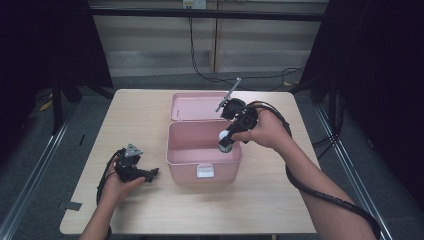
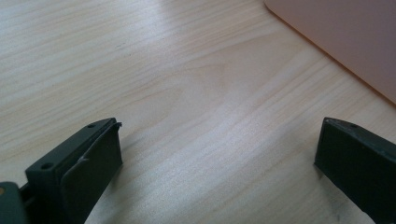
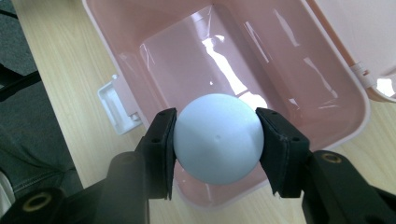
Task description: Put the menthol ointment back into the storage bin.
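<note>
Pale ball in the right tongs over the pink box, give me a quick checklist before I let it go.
1. Grip: right tongs clamp the pale ball on both sides: ok.
2. Pink box lid open, laid back: ok.
3. Box floor bare: ok.
4. Ball above the box opening, near its front rim: ok.
5. Left tongs open, resting on the table, clear of the box: ok.
6. Height of the drop: cannot tell.

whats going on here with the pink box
A person is working with a hand-held gripper in each hand. The right one is clamped on a pale ball and holds it over the open pink box, whose lid lies back on the table. The left one rests open on the table beside the box, holding nothing.
</note>
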`<state>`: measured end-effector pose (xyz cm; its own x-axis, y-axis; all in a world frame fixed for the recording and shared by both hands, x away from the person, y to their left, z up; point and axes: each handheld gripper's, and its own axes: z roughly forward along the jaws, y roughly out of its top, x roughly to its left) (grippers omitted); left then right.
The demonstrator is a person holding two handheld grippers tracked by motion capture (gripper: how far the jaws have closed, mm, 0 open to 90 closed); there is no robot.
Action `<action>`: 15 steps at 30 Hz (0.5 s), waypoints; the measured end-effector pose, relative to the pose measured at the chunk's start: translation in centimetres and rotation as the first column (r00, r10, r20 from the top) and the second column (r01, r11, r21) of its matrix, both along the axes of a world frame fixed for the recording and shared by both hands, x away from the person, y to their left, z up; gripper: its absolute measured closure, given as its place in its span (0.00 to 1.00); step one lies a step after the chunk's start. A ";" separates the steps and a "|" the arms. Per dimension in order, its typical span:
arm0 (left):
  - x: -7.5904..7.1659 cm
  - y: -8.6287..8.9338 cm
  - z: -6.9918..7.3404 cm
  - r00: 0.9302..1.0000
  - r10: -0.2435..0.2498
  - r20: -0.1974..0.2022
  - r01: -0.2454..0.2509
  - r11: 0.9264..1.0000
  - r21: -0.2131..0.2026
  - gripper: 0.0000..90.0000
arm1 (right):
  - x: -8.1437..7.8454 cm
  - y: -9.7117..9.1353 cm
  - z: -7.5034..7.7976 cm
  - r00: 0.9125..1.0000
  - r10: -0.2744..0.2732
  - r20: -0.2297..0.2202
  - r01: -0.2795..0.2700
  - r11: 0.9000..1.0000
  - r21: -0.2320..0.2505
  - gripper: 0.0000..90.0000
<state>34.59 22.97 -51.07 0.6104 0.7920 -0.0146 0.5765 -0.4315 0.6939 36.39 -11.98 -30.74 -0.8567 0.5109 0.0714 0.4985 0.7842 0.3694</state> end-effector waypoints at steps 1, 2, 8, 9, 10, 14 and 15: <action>0.0 0.0 0.0 1.000 0.000 0.000 0.000 1.000 0.000 0.00 | 0.1 0.0 -0.2 1.000 0.003 0.002 -0.003 1.000 -0.002 0.56; 0.0 0.0 0.0 1.000 0.000 0.000 0.000 1.000 0.000 0.00 | 0.3 0.2 -0.5 1.000 -0.008 -0.009 0.008 1.000 -0.013 0.56; 0.0 0.0 0.0 1.000 0.000 0.000 0.000 1.000 0.000 0.00 | 0.9 0.4 -1.3 1.000 -0.024 -0.011 0.024 0.999 -0.032 0.56; 0.0 0.0 0.0 1.000 0.000 0.000 0.000 1.000 0.000 0.00 | 1.1 0.5 -1.4 1.000 -0.022 -0.016 0.022 0.999 -0.031 0.56; 0.0 0.0 0.0 1.000 -0.001 0.000 0.001 1.000 0.000 0.00 | 1.3 0.5 -1.6 0.999 -0.030 -0.013 0.029 0.999 -0.031 0.56; 0.0 0.0 0.0 1.000 -0.001 0.000 0.001 1.000 0.000 0.00 | 1.6 0.6 -1.9 0.999 -0.043 -0.011 0.042 0.998 -0.037 0.56; 0.0 0.0 0.0 1.000 -0.001 0.000 0.001 1.000 0.000 0.00 | 1.7 0.7 -2.0 0.999 -0.048 -0.013 0.047 0.998 -0.039 0.56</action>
<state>34.59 22.98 -51.07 0.6112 0.7913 -0.0148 0.5760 -0.4319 0.6941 38.04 -11.29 -32.75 -0.8304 0.5537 0.0624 0.5404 0.7731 0.3321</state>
